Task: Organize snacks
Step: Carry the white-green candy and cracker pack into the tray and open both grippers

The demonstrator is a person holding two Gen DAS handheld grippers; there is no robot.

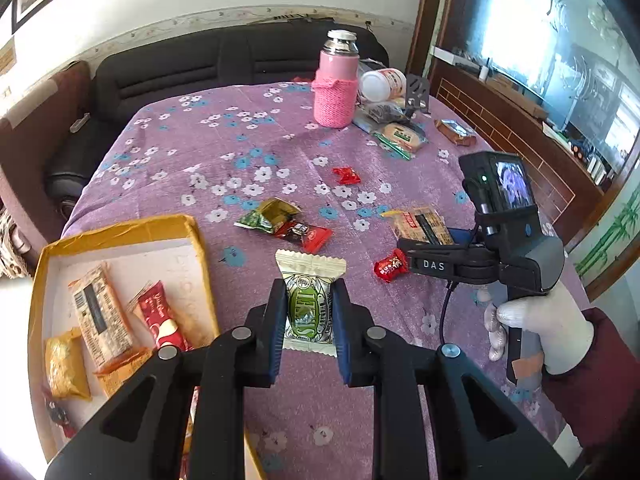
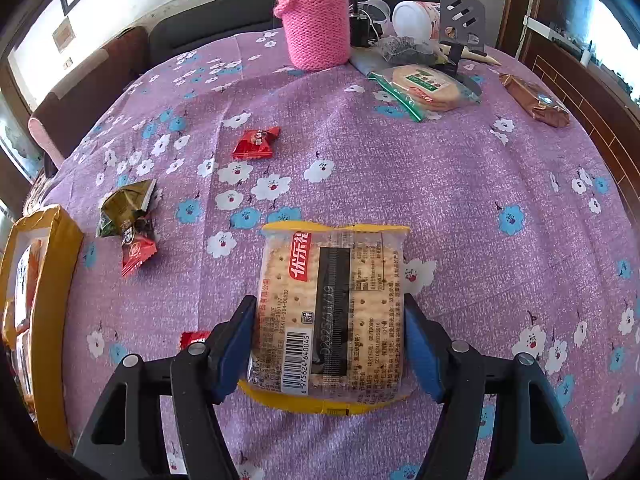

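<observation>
My left gripper (image 1: 310,316), low centre of its own view, is clamped on a white-and-green candy (image 1: 309,300), lifted above the purple cloth (image 1: 200,152). Only this view shows inside the yellow box (image 1: 120,228) at lower left, where several snack packs lie, and my gloved right hand (image 1: 536,328) at right.

The right view shows what that one hides: my right gripper (image 2: 330,344) has its jaws wide around a cracker pack (image 2: 328,312) lying on the cloth at lower centre; I cannot tell if the pads press it. A red candy (image 2: 256,144) lies at upper left, a pink flask (image 2: 314,28) at top.
</observation>
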